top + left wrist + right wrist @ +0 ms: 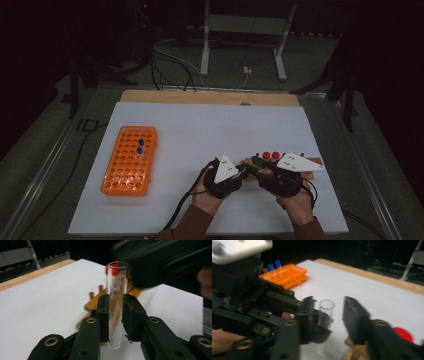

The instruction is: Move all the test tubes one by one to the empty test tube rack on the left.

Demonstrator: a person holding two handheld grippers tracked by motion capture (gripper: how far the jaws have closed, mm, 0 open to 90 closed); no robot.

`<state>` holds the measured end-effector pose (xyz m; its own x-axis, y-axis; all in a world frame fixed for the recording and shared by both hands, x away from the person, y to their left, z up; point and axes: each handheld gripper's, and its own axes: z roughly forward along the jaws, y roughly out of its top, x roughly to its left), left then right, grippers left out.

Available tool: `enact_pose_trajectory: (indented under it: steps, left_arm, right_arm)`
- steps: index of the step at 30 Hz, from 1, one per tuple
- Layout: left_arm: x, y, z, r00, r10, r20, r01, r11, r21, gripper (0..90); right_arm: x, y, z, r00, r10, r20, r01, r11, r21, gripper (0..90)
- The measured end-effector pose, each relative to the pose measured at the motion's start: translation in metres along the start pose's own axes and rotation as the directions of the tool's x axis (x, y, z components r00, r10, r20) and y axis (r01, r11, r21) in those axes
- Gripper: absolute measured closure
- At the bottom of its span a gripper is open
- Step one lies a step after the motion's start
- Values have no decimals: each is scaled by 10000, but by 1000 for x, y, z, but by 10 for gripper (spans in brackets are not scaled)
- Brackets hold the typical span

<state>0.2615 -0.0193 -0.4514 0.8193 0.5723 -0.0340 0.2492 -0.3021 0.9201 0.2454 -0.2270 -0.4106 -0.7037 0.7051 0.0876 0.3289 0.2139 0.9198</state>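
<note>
Two claws at the table's (150, 220) near edge: left (116, 307) clenching tube (117, 290), right (327, 315) released.

— What's being handled?

— A clear glass test tube (117, 302) — open-mouthed, uncapped and empty, with faint printed markings on its wall.

— Its pose?

— Upright, round bottom down, just above the white sheet (45, 305).

— And where?

— Beside the wooden rack (107, 302), near the table's front edge, well apart from the orange rack (129, 160).
</note>
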Motion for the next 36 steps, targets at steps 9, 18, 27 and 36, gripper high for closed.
enact_pose_trajectory:
  steps: [9, 18, 27, 36]
  left_arm:
    - [19, -7, -24, 9973, -460, -568, 448, 9988, -209, 767]
    - [42, -23, -68, 9872, -835, -1361, 789, 9961, -392, 766]
    - [75, -38, -121, 9562, -1201, -2671, 1085, 9924, -577, 766]
    - [104, -68, -175, 8988, -1912, -3944, 1647, 9812, -1003, 765]
  right_arm:
    - [-21, 1, -14, 9943, 521, 927, -484, 9979, -423, 239]
    - [-39, -7, -18, 9766, 901, 1953, -833, 9956, -428, 90]
    - [-45, -10, -20, 9647, 1134, 2376, -1020, 9930, -599, 0]
    - [-48, -11, -22, 9578, 1206, 2610, -1053, 9919, -716, 0]
